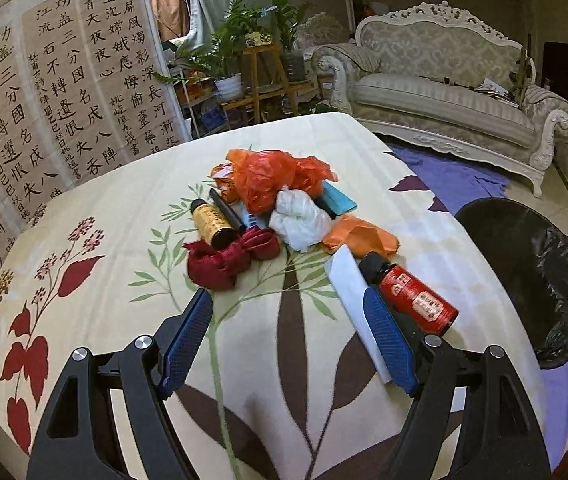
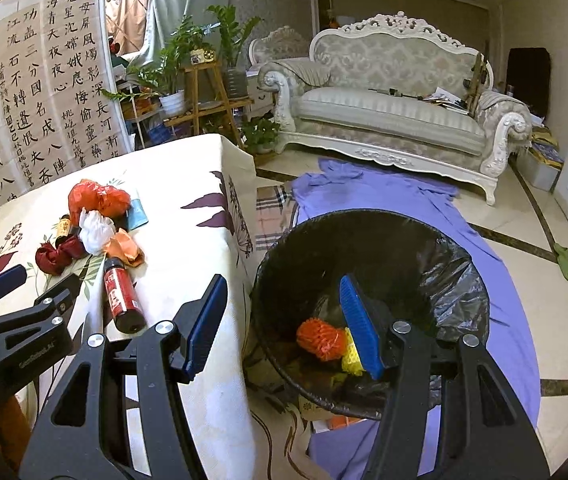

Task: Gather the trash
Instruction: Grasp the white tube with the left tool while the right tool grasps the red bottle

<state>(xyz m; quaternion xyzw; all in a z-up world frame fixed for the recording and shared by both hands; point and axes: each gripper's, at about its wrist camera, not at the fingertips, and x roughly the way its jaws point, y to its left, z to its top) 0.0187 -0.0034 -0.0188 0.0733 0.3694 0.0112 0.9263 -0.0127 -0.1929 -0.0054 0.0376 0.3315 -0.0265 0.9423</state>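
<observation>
A trash pile lies on the floral table: an orange plastic bag (image 1: 272, 178), a white wad (image 1: 301, 220), a yellow bottle (image 1: 211, 224), dark red cloth (image 1: 220, 260), orange paper (image 1: 359, 236), a white card (image 1: 349, 284) and a red bottle (image 1: 415, 296). My left gripper (image 1: 287, 312) is open and empty just in front of the pile, its right finger beside the red bottle. My right gripper (image 2: 284, 312) is open and empty above the black-lined bin (image 2: 463, 280), which holds an orange net (image 2: 319, 338) and a yellow piece (image 2: 351, 356).
The bin stands on a purple cloth (image 2: 403, 192) on the floor, right of the table edge (image 2: 240, 240). A white sofa (image 2: 395, 120), plant stands (image 2: 204, 92) and calligraphy panels (image 1: 44, 120) are behind. The left gripper body (image 2: 12, 320) shows in the right wrist view.
</observation>
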